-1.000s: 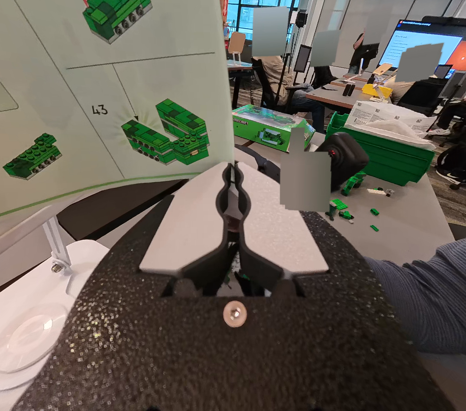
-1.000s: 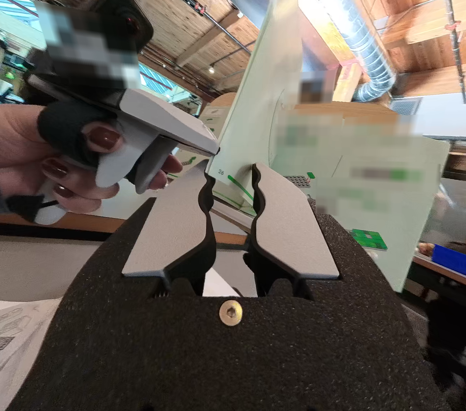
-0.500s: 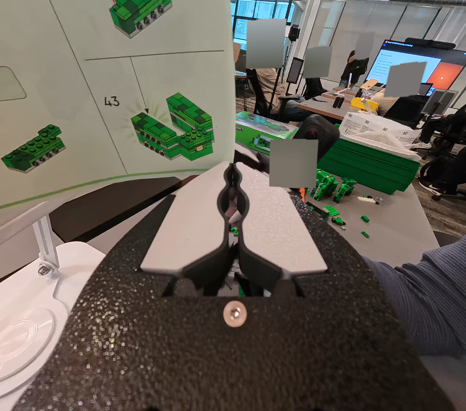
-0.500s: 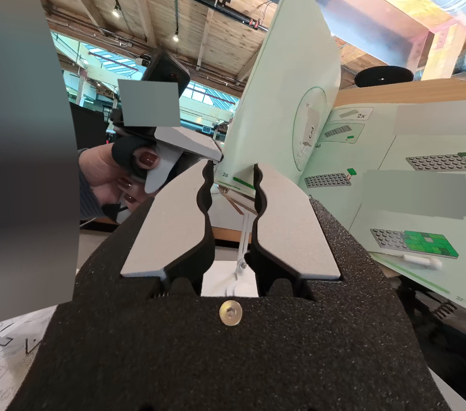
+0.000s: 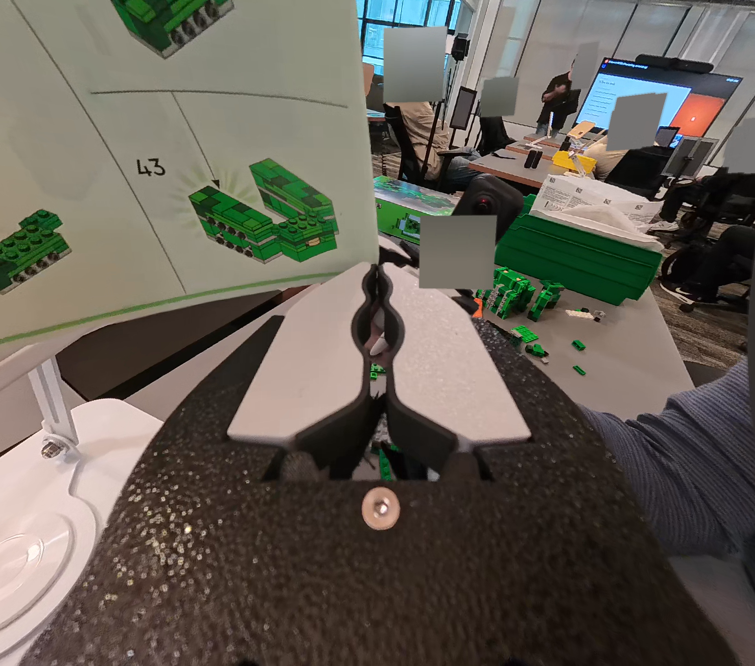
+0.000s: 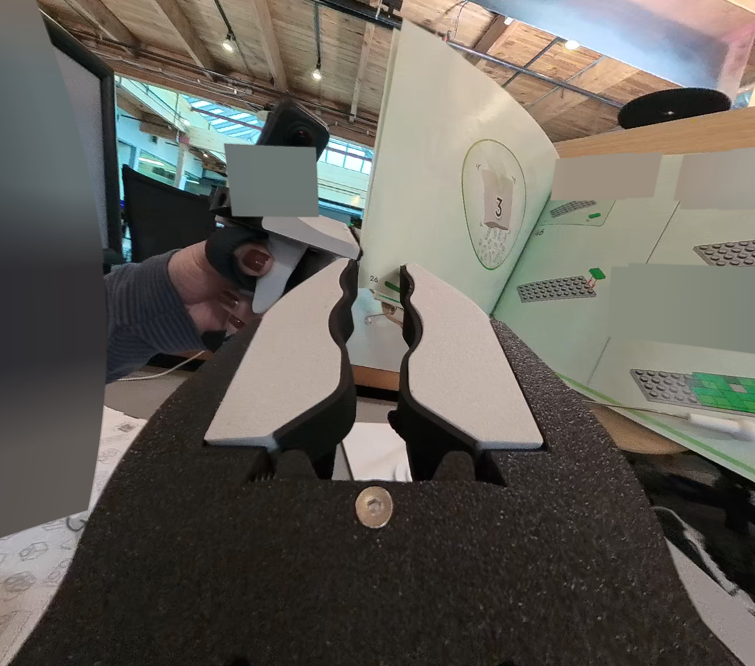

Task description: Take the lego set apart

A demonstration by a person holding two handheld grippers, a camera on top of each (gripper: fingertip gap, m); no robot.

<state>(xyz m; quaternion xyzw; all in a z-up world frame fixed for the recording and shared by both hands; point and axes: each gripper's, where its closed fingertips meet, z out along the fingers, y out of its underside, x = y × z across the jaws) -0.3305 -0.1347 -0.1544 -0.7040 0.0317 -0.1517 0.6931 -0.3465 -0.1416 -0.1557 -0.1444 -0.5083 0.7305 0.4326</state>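
We hold our left gripper up beside the pale green instruction booklet, which stands propped open on a white stand. Its grey fingers are pressed together at the tips, and they seem to pinch the lower corner of a booklet page, though the contact itself is too small for us to be sure. In the right wrist view the same left gripper shows with its tips at the edge of the upright page, and the bare hand on its handle.

Our right gripper points up toward the wooden ceiling and the booklet's lower edge. Its fingers stand apart with a clear gap, holding nothing; the page corner lies beyond the gap.

The green lego figures stand on the grey table, well apart from both grippers, just in front of a green plastic bin. Small loose green pieces lie scattered near them, with a few more visible under our left fingers. A green set box rests farther back beside the bin, and white paper sheets lie on top of the bin.
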